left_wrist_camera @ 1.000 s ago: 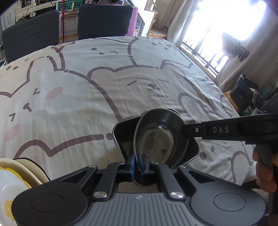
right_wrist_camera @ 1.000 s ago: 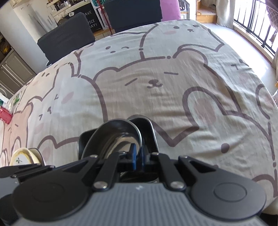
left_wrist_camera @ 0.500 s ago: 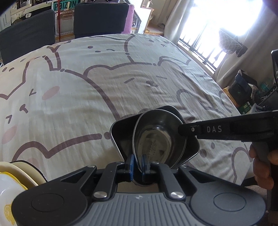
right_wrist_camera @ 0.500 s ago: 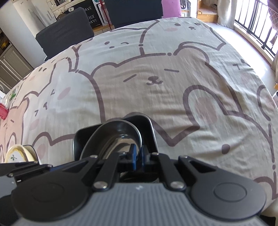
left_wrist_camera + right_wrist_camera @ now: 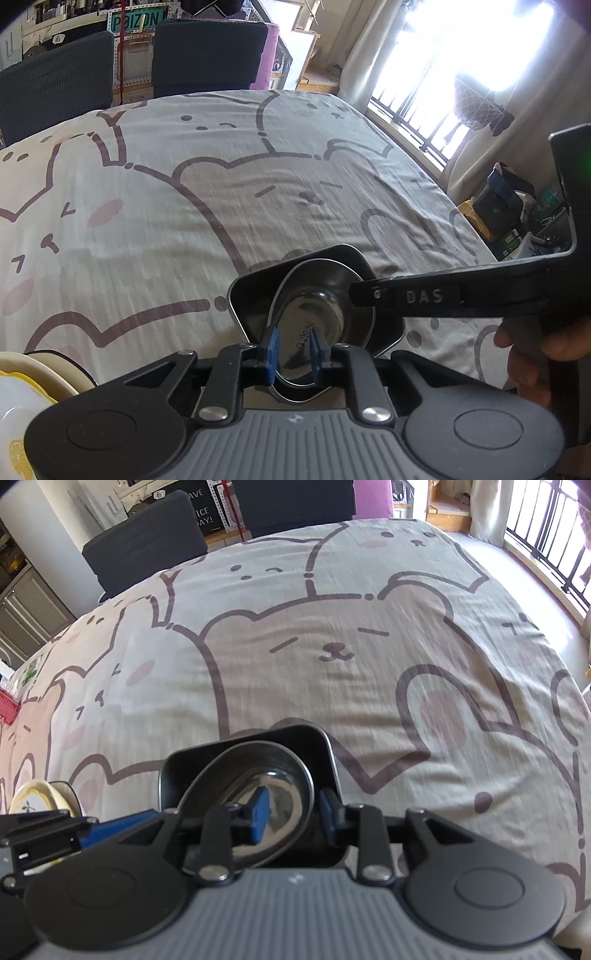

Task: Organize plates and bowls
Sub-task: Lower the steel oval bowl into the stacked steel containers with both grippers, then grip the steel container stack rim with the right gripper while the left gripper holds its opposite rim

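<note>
In the left wrist view, the left gripper (image 5: pixel 293 349) has just been opening, its blue pads (image 5: pixel 272 350) now standing off either side of the near rim of the steel bowl (image 5: pixel 317 314), which sits inside the black square dish (image 5: pixel 255 299) on the bear-print tablecloth (image 5: pixel 221 206); left of the dish lie cream and yellow plates (image 5: pixel 33 373). In the right wrist view, the right gripper (image 5: pixel 293 818) has also just been opening, its pads clear of the steel bowl's (image 5: pixel 273 775) rim between them, the bowl nested in the black square dish (image 5: pixel 317 746).
</note>
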